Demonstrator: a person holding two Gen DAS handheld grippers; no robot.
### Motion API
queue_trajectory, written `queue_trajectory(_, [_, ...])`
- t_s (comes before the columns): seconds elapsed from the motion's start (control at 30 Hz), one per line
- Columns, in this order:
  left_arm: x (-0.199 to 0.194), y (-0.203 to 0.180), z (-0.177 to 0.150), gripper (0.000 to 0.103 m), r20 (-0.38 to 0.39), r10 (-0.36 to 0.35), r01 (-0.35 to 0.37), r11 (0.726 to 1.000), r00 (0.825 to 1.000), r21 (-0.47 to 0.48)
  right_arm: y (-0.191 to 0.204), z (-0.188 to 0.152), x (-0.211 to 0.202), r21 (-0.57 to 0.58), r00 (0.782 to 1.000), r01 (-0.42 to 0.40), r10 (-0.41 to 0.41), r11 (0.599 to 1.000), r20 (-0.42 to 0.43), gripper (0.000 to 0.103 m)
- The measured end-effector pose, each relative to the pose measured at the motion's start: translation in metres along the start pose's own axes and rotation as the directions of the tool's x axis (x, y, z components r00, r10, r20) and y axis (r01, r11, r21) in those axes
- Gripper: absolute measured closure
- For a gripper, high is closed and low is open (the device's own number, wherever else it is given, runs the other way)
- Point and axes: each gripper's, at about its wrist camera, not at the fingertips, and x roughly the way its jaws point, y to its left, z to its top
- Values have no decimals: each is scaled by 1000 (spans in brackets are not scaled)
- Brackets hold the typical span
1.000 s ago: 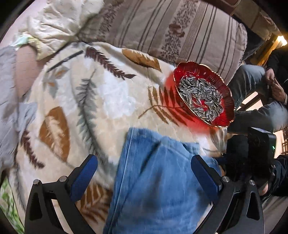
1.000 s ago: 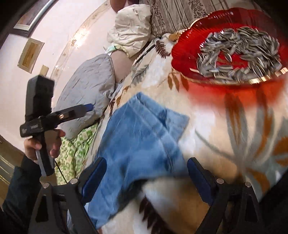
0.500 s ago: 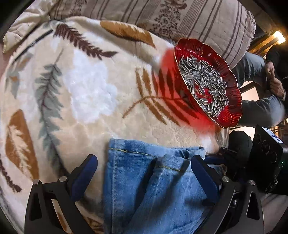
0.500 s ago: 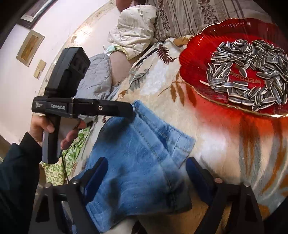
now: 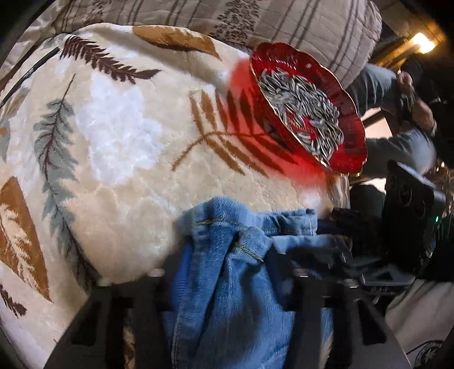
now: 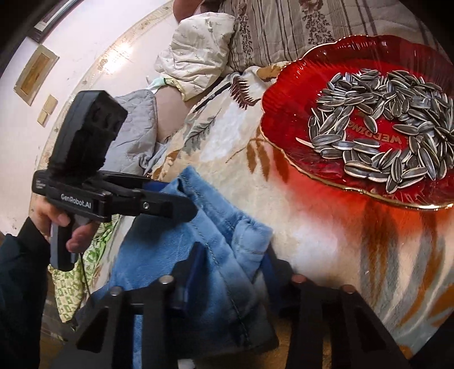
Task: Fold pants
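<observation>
Light blue denim pants (image 5: 241,283) lie on a cream leaf-patterned blanket (image 5: 113,142). My left gripper (image 5: 227,255) is shut on the pants' hem, which bunches up between its fingers. My right gripper (image 6: 229,264) is shut on the same end of the pants (image 6: 170,255), cloth puckered between its fingers. In the right wrist view the left gripper (image 6: 159,198) pinches the far corner of the hem. In the left wrist view the right gripper (image 5: 340,221) is at the hem's right corner.
A red glass plate (image 6: 298,93) of sunflower seeds sits on the blanket (image 6: 326,227) just beyond the pants, also in the left wrist view (image 5: 349,153). Striped cushions (image 5: 255,22) lie behind. A seated person (image 5: 397,113) is at the right. A grey quilted cloth (image 6: 133,133) lies at the left.
Both grippers have closed on the pants' hem; they were open half a second ago. The hem is now bunched and lifted between the fingers.
</observation>
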Motion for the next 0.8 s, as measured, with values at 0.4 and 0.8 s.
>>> queue_trajectory(0.4, [-75,-39,-51,93,246,-10,2,999,969,32,55,-3,-39,-254,986,32,11,967,166,88])
queue_trajectory(0.8, [-115,-40,-219,93,384,72,23,971,920,-238,187,-102,-70,-705,958,40,175,708,229,88])
